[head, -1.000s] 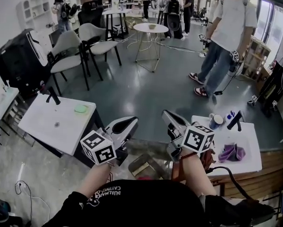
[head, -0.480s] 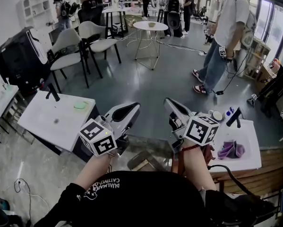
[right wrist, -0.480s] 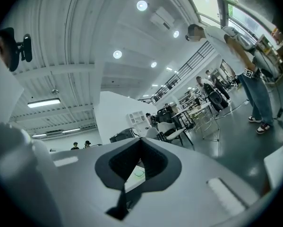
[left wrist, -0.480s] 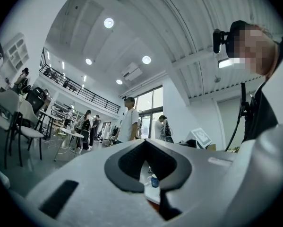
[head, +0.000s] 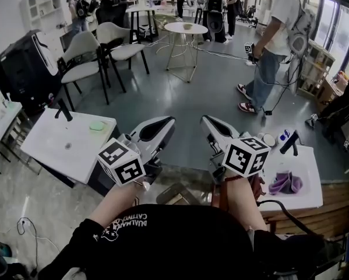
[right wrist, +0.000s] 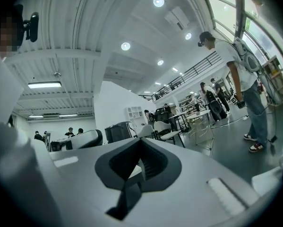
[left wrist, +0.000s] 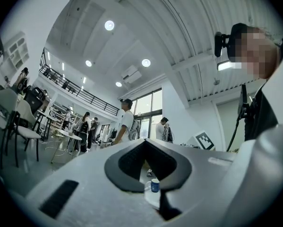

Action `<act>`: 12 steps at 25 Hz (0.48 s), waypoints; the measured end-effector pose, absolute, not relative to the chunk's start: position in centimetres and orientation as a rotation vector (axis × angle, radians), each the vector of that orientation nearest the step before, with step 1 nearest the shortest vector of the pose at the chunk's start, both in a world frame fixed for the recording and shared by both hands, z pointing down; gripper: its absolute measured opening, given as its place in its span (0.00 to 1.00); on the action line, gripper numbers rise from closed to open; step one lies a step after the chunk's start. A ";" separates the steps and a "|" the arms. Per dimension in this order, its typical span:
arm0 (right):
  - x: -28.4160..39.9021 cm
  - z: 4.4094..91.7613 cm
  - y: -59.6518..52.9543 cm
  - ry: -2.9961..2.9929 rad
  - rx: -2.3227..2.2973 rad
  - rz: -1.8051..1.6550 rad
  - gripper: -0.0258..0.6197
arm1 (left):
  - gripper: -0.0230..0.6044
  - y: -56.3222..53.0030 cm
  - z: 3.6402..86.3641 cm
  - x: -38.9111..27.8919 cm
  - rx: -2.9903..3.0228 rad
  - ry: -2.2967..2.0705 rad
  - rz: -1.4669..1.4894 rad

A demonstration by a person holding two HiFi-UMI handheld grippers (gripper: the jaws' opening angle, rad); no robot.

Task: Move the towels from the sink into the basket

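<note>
A crumpled purple towel (head: 285,183) lies in the white sink top (head: 307,163) at the right of the head view, below a black faucet (head: 289,143). Both grippers are held up side by side in front of me, well left of the towel. My left gripper (head: 164,123) (left wrist: 144,143) is shut and empty. My right gripper (head: 207,121) (right wrist: 141,140) is shut too, with nothing between its fingers. A brownish container (head: 173,195) shows low between my arms; I cannot tell whether it is the basket.
A second white sink top (head: 52,150) with a green pad (head: 96,126) and a black faucet (head: 63,111) stands at the left. A blue mug (head: 268,140) (left wrist: 154,185) sits on the right sink's corner. Chairs (head: 87,60), a round table (head: 186,32) and a standing person (head: 276,45) are beyond.
Both grippers have risen a little and rolled slightly. The standing person at the back right has stepped further away. The towel has not moved.
</note>
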State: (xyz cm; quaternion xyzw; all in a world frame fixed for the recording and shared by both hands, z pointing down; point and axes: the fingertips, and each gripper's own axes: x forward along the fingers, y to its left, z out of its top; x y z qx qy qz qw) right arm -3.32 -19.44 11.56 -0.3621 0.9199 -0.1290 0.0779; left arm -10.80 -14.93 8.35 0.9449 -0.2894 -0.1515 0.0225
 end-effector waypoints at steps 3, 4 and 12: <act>-3.6 11.7 -19.7 2.773 -1.084 -0.365 0.05 | 0.03 -15.3 8.4 -10.8 2.925 -0.912 -0.465; -3.6 11.7 -19.8 2.776 -1.082 -0.359 0.05 | 0.03 -15.5 8.4 -10.8 2.920 -0.913 -0.465; -3.8 11.3 -20.2 2.775 -1.070 -0.339 0.05 | 0.03 -15.8 8.3 -10.8 2.950 -0.931 -0.435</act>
